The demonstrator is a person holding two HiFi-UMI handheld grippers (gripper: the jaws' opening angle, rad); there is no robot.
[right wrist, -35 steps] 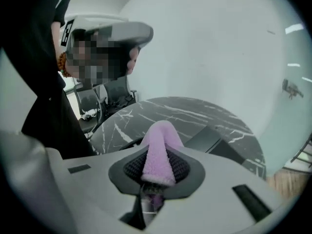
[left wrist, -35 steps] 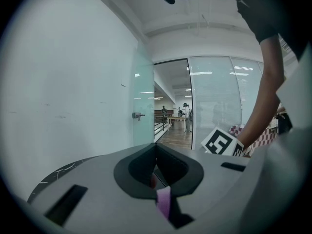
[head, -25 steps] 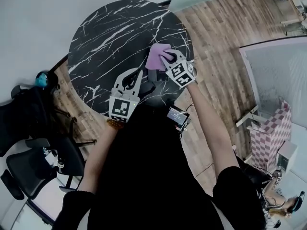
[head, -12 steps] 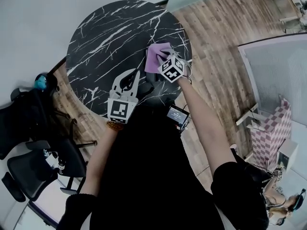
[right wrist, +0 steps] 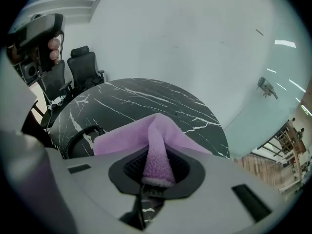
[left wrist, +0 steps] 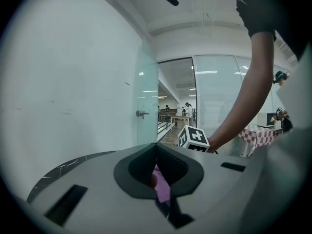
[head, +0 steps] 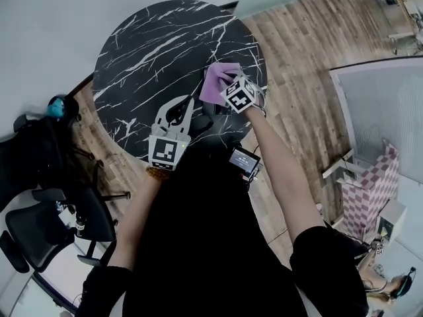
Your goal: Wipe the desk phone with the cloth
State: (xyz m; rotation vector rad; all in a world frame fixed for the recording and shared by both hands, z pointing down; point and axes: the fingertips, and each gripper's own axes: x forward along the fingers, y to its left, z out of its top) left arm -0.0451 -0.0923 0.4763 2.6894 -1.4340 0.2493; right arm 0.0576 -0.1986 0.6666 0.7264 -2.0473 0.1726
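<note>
Right gripper [head: 227, 83] clamps cloth [head: 214, 84], mostly hiding desk phone [head: 205, 120]; left gripper [head: 188, 102] seemingly closed.

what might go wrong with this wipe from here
The right claw pinches only one narrow fold of the cloth, so a firm stroke might pull the cloth free. The coiled cord lies close beside the cloth on the table; a sweep that way may snag and tug it.
</note>
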